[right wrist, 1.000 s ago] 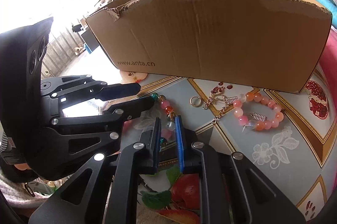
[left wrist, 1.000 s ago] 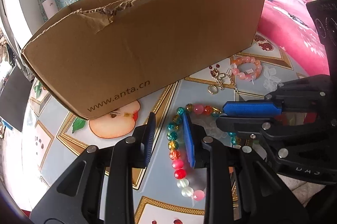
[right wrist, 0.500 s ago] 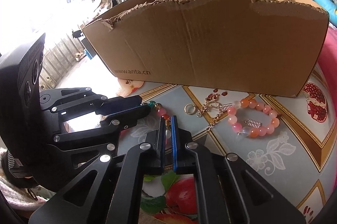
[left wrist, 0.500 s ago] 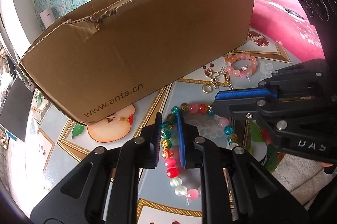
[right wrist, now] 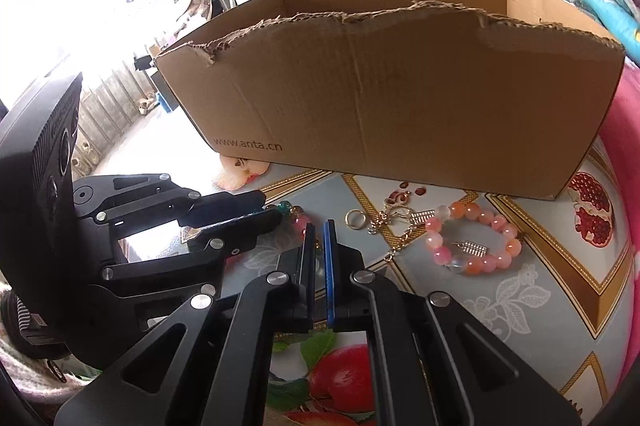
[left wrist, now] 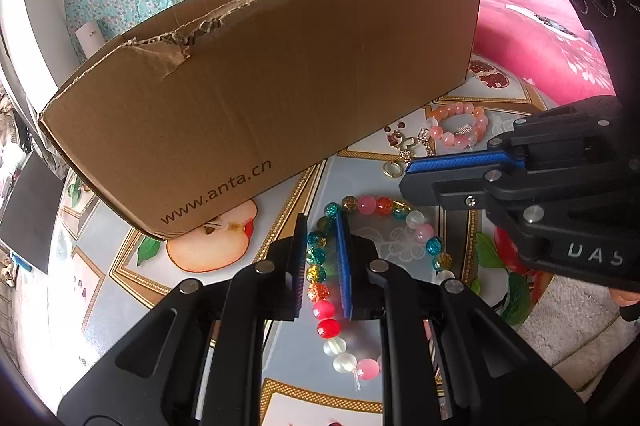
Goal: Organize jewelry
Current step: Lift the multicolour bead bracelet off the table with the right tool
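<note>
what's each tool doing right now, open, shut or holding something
Left tool: shut on the multicolour bead bracelet.
Right tool: shut on the same bracelet's far side.

a plain brown cardboard box (left wrist: 280, 98) with dark lettering stands on a pale blue tablecloth (right wrist: 520, 310) patterned with gold borders, red apples and pomegranates, near a bracelet (left wrist: 320, 266) of teal, gold, orange, red, pink and milky beads and a pink-and-orange bracelet (right wrist: 472, 238).
</note>
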